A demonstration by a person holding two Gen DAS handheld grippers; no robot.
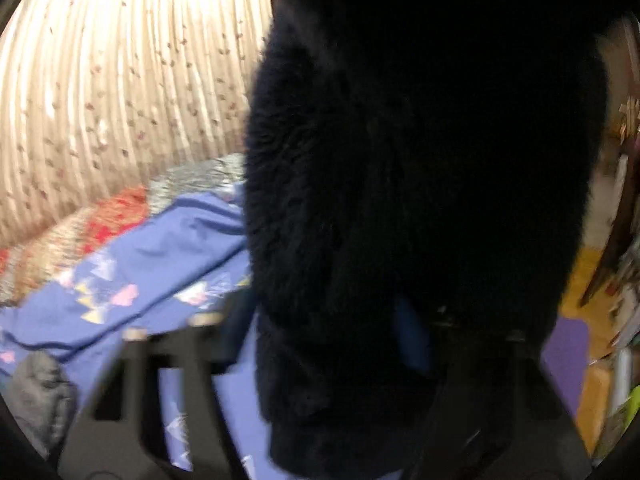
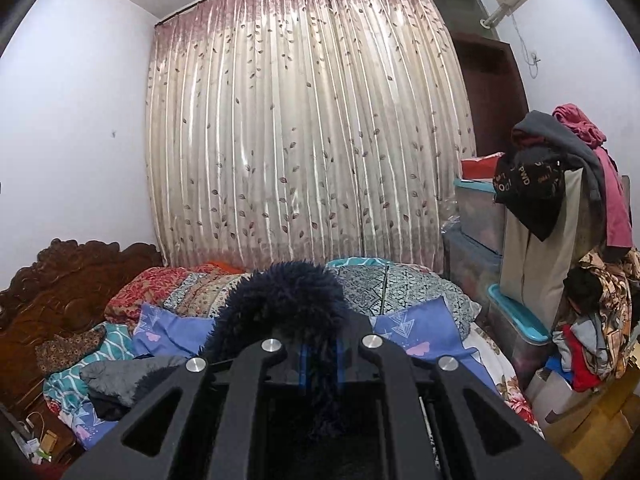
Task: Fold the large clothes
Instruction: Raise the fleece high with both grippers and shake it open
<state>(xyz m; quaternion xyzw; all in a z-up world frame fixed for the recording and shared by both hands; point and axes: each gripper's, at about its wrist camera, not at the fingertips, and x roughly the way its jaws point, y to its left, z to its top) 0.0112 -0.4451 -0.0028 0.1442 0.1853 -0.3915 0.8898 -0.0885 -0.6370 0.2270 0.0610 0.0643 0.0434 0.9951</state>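
Note:
A dark navy fleece garment hangs in front of the left wrist camera and fills most of that view. My left gripper is shut on its fuzzy fabric, held up above the bed. In the right wrist view my right gripper is shut on another bunch of the same navy fleece, which bulges up over the fingers. The rest of the garment is hidden below the right gripper.
A bed with a blue patterned sheet and a heap of quilts lies below. A grey garment lies on the bed's left side. A curtain hangs behind. Storage boxes and piled clothes stand at the right.

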